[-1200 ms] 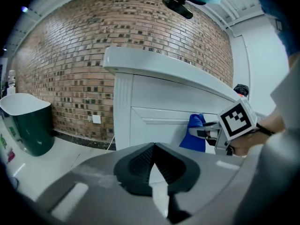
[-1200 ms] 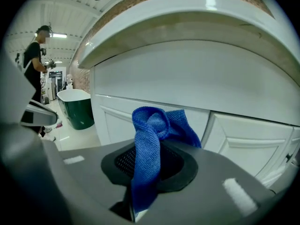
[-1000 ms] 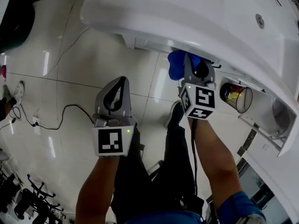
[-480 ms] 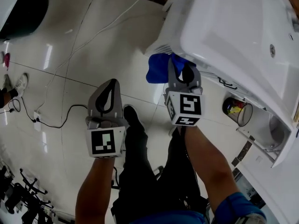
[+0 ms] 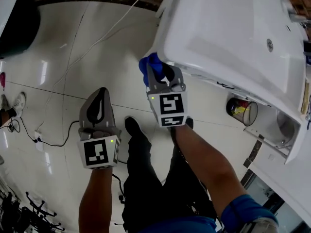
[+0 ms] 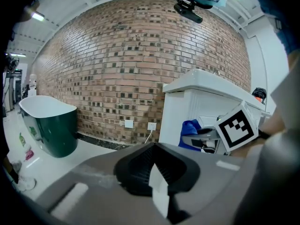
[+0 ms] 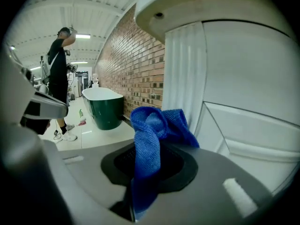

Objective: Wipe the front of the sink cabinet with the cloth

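- White glossy floor [image 5: 73, 47] runs under me, and the sink cabinet [image 7: 243, 78] stands at my right, its pale panelled front filling the right gripper view.
- My right tongs [image 5: 159, 71] are pinching the blue cloth [image 7: 150, 135]. 1 fold sits between the jaws and the rest bunches out ahead of them.
- The cloth is at the fluted left corner of the cabinet front, under the basin's rim. I cannot tell whether it is touching the panel or just short of it.
- My left tongs [image 5: 99, 98] are pressed together with nothing in them, held out over the floor and apart from the cabinet.
- Risk 1, as I judge it: with only a fold gripped, a hard drag across the panel could pull the cloth out of the jaws.
- Risk 2: the loose bunch could fold back, so that the bare tips of the tongs rub the white front instead of the fabric.
- Risk 3: this close to the corner, a stroke to my left would run off the edge and wipe nothing.
- Risk 4: a long sweep to my right heads towards the open compartment, where a cup [image 5: 240, 109] lies on its side. A careless reach could knock it.
- Risk 5: a black cable [image 5: 53, 132] trails on the floor near my left foot, and a sidestep could catch it.
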### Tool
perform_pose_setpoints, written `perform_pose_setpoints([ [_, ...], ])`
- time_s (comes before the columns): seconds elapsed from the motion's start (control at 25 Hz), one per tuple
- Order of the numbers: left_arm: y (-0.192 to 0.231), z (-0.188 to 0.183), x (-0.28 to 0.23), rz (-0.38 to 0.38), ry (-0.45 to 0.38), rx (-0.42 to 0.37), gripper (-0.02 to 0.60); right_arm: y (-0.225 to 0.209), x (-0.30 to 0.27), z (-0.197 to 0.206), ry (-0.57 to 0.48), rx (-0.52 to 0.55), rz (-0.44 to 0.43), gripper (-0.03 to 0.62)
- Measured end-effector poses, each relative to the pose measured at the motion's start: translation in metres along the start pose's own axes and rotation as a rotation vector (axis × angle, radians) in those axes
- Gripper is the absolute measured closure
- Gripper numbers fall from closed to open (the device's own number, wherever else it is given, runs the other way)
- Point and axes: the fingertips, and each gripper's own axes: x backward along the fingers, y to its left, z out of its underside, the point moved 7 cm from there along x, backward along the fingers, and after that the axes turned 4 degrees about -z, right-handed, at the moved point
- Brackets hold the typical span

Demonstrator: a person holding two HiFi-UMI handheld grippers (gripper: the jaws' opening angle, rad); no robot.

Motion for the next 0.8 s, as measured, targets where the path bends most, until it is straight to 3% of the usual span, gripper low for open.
perform_pose_setpoints([
  [0.2,-0.052,-0.001,-0.006,0.065,0.011,-0.046,0.578,-0.029,0.050,0.023,-0.025,-0.114,0.020,0.510],
  [0.36,-0.126,0.007,-0.014,0.143,0.032,-0.078,0.578,-0.077,0.113,0.057,-0.015,-0.178,0.077,0.510],
  [0.44,-0.171,0.010,-0.021,0.181,0.034,-0.055,0.578,-0.109,0.147,0.074,-0.006,-0.205,0.114,0.508],
  [0.52,-0.220,0.012,-0.027,0.234,0.030,-0.045,0.578,-0.146,0.183,0.096,0.011,-0.235,0.170,0.507],
  [0.8,-0.383,0.005,-0.048,0.416,0.014,-0.116,0.577,-0.286,0.311,0.163,0.034,-0.292,0.430,0.507],
])
